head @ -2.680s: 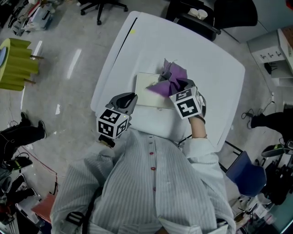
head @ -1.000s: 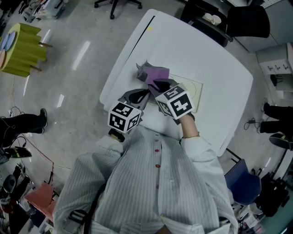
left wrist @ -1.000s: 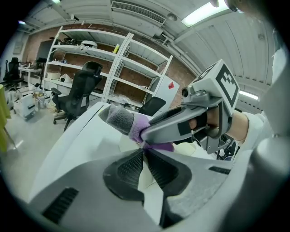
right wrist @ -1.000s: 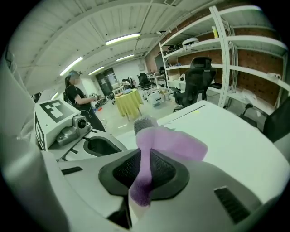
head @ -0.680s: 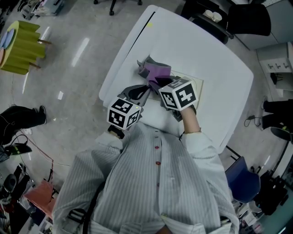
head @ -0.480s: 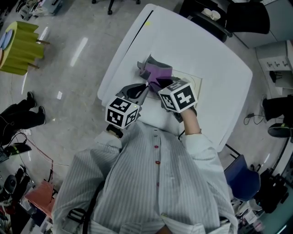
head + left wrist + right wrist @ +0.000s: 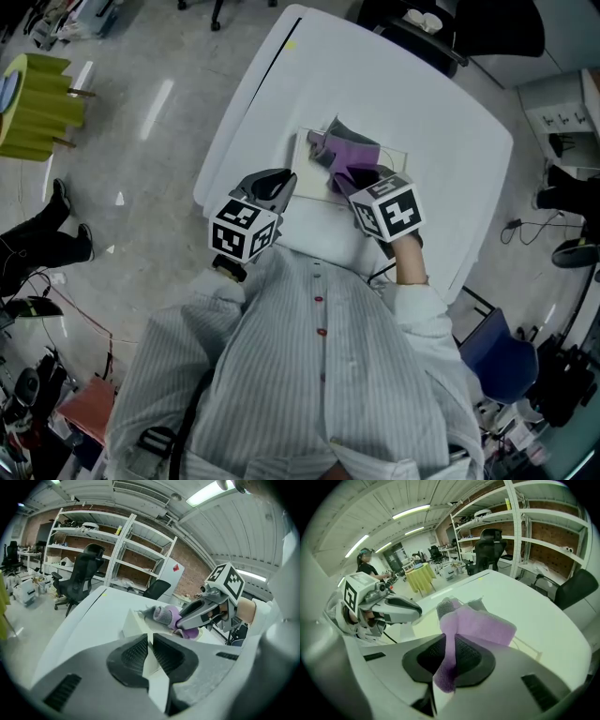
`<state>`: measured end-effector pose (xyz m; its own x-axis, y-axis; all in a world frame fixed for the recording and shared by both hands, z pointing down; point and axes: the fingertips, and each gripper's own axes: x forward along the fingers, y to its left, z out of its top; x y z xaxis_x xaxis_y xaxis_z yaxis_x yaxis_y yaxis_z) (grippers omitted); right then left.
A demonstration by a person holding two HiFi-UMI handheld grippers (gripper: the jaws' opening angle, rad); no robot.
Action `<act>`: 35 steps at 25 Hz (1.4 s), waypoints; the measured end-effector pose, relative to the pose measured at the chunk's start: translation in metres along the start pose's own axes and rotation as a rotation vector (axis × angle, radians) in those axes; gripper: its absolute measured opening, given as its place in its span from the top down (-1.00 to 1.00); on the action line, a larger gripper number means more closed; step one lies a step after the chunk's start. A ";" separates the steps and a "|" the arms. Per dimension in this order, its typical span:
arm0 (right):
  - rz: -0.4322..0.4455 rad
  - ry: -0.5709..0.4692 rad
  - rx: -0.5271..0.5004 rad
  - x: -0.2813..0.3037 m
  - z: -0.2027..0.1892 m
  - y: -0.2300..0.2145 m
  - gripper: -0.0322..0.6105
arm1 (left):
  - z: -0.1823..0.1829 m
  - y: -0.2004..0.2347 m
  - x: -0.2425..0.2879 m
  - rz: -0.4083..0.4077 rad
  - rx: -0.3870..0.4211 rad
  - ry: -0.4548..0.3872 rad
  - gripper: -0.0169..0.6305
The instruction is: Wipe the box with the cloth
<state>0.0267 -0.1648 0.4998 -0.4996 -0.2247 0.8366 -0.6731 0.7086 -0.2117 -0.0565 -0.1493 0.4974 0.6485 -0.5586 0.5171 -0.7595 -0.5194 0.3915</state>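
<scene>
Purple cloth, clamped in right gripper, rests on box top; left gripper pinches its near-left edge.

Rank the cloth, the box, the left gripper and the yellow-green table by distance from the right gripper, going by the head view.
1. cloth, clamped in the fingers of the right gripper.
2. box, directly beneath the cloth.
3. left gripper, at the box's left edge.
4. yellow-green table, on the floor, far left.
</scene>
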 end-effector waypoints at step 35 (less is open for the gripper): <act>0.193 -0.215 0.103 -0.030 0.041 0.058 0.73 | 0.000 0.000 0.001 -0.025 -0.032 -0.015 0.89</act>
<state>-0.0190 -0.1444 0.4416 -0.7199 -0.2368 0.6524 -0.6012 0.6825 -0.4157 -0.0554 -0.1498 0.4976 0.6676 -0.5559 0.4954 -0.7444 -0.5121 0.4285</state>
